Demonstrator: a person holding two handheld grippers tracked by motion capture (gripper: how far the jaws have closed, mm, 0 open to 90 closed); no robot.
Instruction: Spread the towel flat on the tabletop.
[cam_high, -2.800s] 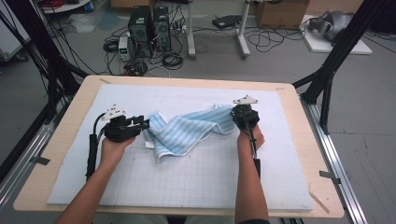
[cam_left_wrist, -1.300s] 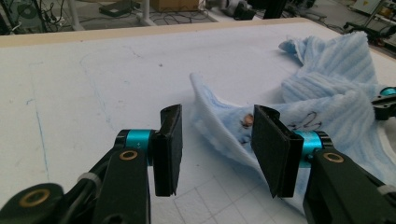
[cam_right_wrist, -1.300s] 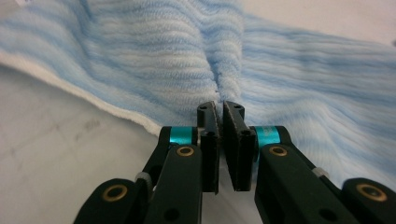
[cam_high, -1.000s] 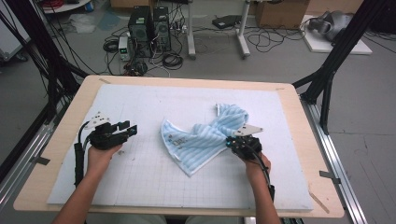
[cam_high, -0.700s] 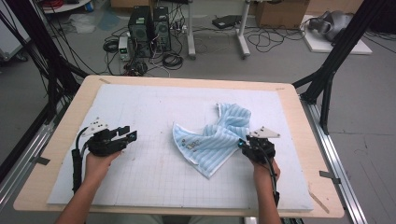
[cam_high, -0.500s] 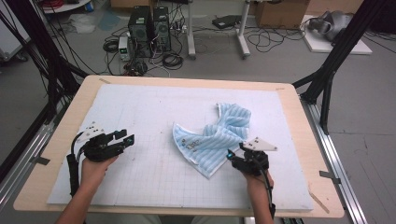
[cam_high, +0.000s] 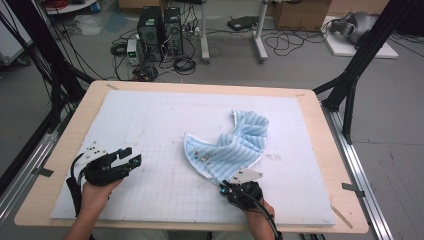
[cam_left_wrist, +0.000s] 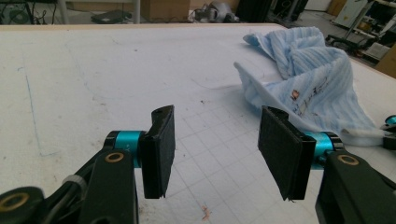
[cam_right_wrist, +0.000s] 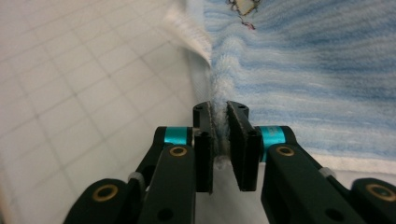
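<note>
the table (cam_high: 320, 150) is a big wooden board with a white gridded mat (cam_high: 150, 130) over nearly all of it, and right of the middle of that mat lies the towel (cam_high: 230, 150), light blue with stripes, bunched and half folded, one lump toward the far right and a flatter flap with a small printed patch facing the person. it looks like soft terry stuff, light and floppy, so i'd guess it sags and drags rather than holding any shape, and lifting from one point will just make it hang. best bet seems to be the hem or a corner, where the cloth is doubled and won't slip out. the right gripper (cam_right_wrist: 220, 135) is doing just that at the near edge: its jaws have just been closing and now sit narrow, pinching a ridge of the towel's edge between the pads. the left gripper (cam_left_wrist: 215, 144) hangs off at the near left of the mat, well apart from the towel, jaws have just been opening and stand wide with nothing in them.
</note>
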